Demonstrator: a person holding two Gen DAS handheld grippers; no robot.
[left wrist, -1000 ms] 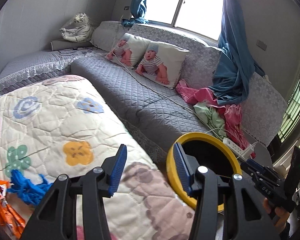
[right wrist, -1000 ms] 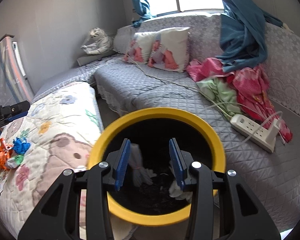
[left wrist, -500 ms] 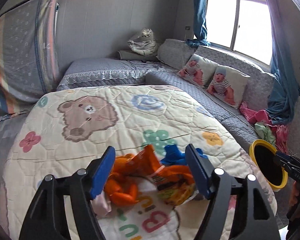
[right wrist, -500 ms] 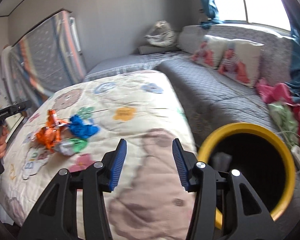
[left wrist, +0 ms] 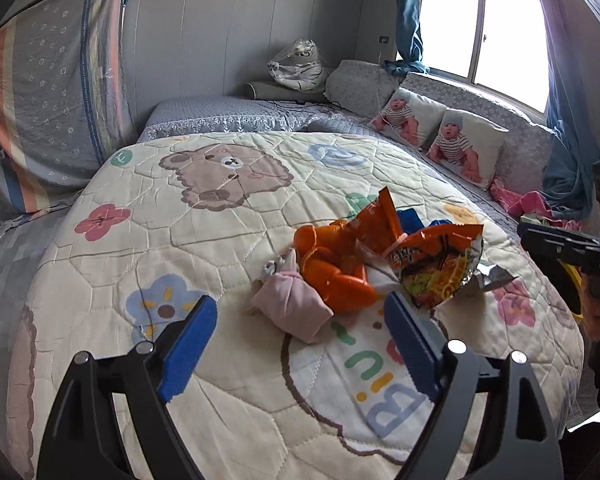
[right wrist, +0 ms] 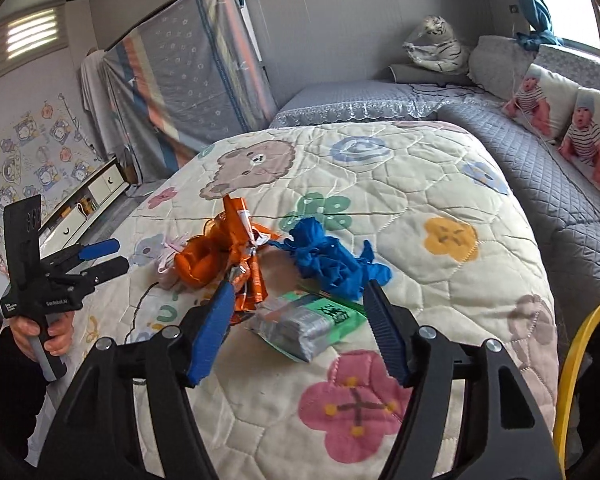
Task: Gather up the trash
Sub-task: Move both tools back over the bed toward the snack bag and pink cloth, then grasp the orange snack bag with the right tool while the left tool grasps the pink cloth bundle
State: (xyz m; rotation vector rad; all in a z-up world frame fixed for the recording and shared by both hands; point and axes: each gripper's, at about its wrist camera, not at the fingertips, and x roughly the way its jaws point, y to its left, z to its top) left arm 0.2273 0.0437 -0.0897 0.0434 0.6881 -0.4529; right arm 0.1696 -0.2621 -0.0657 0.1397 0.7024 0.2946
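A heap of trash lies on the cartoon quilt (left wrist: 228, 264): a pink wad (left wrist: 292, 308), orange peel-like pieces (left wrist: 332, 272), an orange snack bag (left wrist: 440, 268) and a silver scrap (left wrist: 494, 276). My left gripper (left wrist: 300, 344) hovers just short of the pink wad, its jaws opening, with nothing pressed between them. In the right wrist view a green and silver wrapper (right wrist: 308, 320) lies between the fingers of my right gripper (right wrist: 300, 330), whose jaws are opening without touching it. Beyond it lie a crumpled blue glove (right wrist: 332, 260) and orange wrappers (right wrist: 220, 256). The left gripper (right wrist: 114, 256) shows at the left, held by a hand.
The yellow-rimmed bin (right wrist: 576, 360) stands past the quilt's right edge. A grey quilted sofa (right wrist: 540, 184) with baby-print cushions (left wrist: 456, 148) runs along the window side. A striped mattress (left wrist: 48, 92) leans on the wall, and a low cabinet (right wrist: 96, 192) stands at the left.
Both views have swung away from the sofa and the yellow bin to the trash heap on the quilt. Both grippers' jaws have widened, and the left one has come closer to the heap.
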